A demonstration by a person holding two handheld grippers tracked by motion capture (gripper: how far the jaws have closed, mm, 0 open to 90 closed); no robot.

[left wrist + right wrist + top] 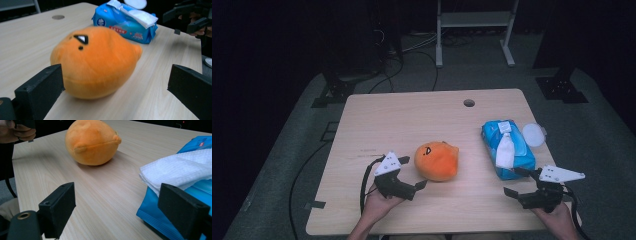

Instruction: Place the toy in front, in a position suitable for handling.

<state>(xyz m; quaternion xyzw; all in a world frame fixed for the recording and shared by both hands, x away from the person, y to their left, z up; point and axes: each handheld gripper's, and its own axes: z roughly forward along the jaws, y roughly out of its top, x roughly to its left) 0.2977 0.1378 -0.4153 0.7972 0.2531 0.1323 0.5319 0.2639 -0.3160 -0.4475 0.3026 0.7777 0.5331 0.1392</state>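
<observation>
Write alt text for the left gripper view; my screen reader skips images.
An orange plush toy with a small black face lies on a wooden table, framed by the open left gripper. Behind it sits a blue wet-wipes pack with a white wipe pulled out.

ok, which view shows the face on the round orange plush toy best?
Left gripper view: the round orange plush toy sits close, eye and mouth marks facing camera. High view shows it small, face faint. Right gripper view shows its back.

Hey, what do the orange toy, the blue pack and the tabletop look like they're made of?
Orange toy: soft plush fabric, going by its fuzzy matte nap and stitched seam. Blue pack: thin glossy plastic film that crinkles and shines, with a white textured wipe sticking out. Tabletop: pale wood-grain surface, probably laminate, smooth and matte.
</observation>
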